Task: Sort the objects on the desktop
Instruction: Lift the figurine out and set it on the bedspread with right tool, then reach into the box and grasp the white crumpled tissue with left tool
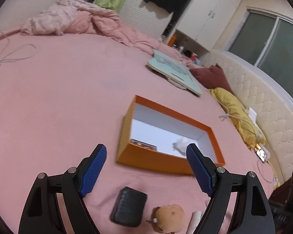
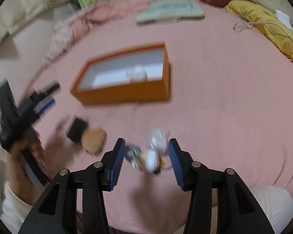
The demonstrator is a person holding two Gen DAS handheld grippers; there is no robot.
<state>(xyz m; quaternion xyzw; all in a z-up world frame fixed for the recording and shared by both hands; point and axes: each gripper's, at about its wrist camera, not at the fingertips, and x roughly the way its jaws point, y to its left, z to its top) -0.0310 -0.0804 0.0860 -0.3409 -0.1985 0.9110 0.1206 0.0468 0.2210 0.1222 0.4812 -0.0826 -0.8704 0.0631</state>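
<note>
Risk first: the right gripper (image 2: pixel 146 155) hangs over a tight, blurred cluster of small objects (image 2: pixel 146 160) on the pink bedsheet (image 2: pixel 224 117) (a white rounded piece, something grey-green, a clear crinkly bit; too smeared to name). Its blue-padded jaws stand apart on either side of the cluster and press on nothing. Closing here would likely pinch two pieces at once, or nudge one aside so it slips out. The soft sheet gives under pressure, so a low pad could also snag fabric.

The left gripper (image 1: pixel 146 167) is wide open and holds nothing. Below it lie a black rectangular pouch (image 1: pixel 129 206), a tan plush toy (image 1: pixel 170 217) just beside it, and a white tube-like item (image 1: pixel 196 219) at the frame's bottom. Pouch and plush nearly touch, so a grab at one may drag the other. In the right wrist view a person's hand (image 2: pixel 23 150) grips the left tool close to these items (collision risk if both grippers work the same patch).

Container: one open orange rectangular cardboard box (image 1: pixel 162 160) with white lining sits mid-bed, beyond both grippers. Inside it, a white crumpled thing (image 1: pixel 180 144) toward one end and a dark flat item (image 1: pixel 144 145) against the near wall. Most of its floor is bare. The box is light, so a bump to its rim could shift it.
</note>
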